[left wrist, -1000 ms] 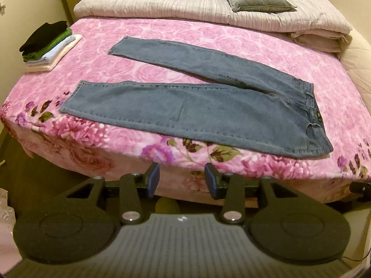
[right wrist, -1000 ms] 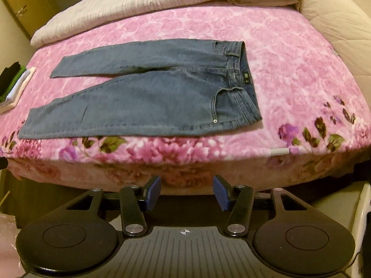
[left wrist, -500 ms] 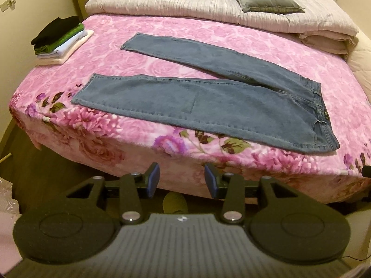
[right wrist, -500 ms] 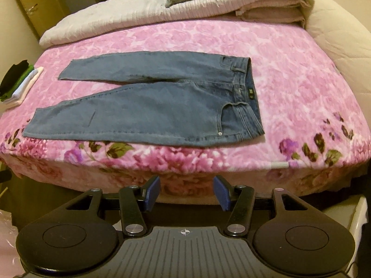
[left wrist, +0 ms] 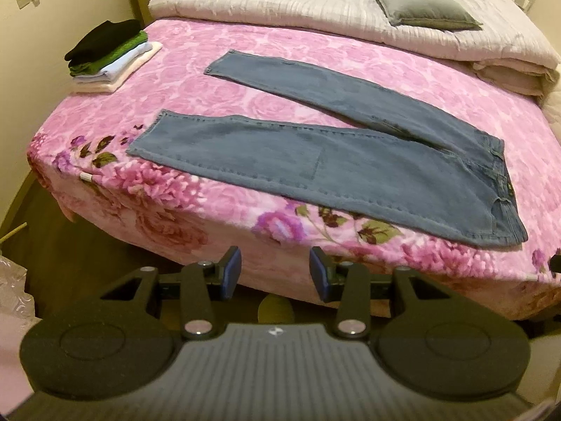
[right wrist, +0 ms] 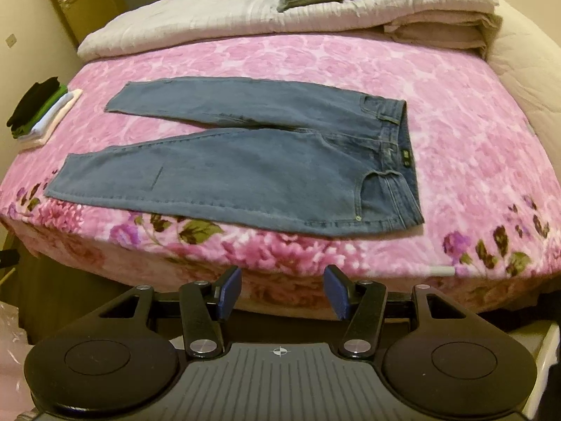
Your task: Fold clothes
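**Jeans spread flat on the bed, both claws hanging free**

A pair of blue jeans (left wrist: 326, 161) lies flat on the pink flowered blanket (left wrist: 245, 59) that covers the bed. Taking the jeans as the landmark: their two legs spread apart in a V, the near leg running along the bed's front edge, the far leg angling toward the middle of the blanket. The waistband sits at the right end, with the pockets and a small label showing in the right wrist view (right wrist: 245, 161).

Beyond the leg ends, at the bed's far left corner, rests a stack of folded clothes (left wrist: 108, 56), black on top, then green, pale blue and cream. Past the jeans, along the head of the bed, lies a folded pale quilt (left wrist: 298, 7) with a grey pillow (left wrist: 424, 12) on it.

The left claw (left wrist: 275, 273) hangs in front of the bed's near edge, below the near leg, its blue-padded fingers spread wide and gripping nothing. The right claw (right wrist: 282, 293) hangs likewise before the edge, below the hip end of the jeans, released and clear of the cloth.
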The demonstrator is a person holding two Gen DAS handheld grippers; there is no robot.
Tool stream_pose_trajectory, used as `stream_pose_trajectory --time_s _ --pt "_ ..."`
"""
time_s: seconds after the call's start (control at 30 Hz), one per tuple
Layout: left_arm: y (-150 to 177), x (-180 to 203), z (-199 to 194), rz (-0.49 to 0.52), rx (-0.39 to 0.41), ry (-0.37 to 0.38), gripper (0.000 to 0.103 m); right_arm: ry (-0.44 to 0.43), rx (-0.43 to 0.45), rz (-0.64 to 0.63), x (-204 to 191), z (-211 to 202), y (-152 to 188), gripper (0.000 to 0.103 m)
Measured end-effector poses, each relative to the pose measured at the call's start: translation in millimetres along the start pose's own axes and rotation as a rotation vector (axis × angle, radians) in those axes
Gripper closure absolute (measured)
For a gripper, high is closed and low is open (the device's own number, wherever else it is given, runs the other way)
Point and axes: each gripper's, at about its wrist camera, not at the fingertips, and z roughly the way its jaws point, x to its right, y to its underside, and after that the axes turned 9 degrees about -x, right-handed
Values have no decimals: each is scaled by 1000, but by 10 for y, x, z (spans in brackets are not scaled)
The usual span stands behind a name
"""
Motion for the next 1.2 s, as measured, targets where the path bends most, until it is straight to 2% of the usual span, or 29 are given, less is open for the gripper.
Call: stream_pose_trajectory --time_s 0.2,0.33,0.7,0.87,1.07,1.2 --pt "-300 -73 142 16 -4 3 64 13 17 -28 -110 87 -182 47" --pt "-579 -120 326 39 -28 5 64 31 -3 4 -151 215 -374 47" --pt "-1641 -356 871 124 -84 28 64 74 -52 82 -403 542 -1120 47" --pt "-1991 -443 1019 159 -96 39 64 96 -53 112 -556 624 -1426 46" --pt "-2297 -581 1150 171 -100 62 64 102 -81 152 -685 730 -1668 46" --pt "-2457 -664 1248 181 -96 51 64 100 -83 169 -801 802 -1828 46"
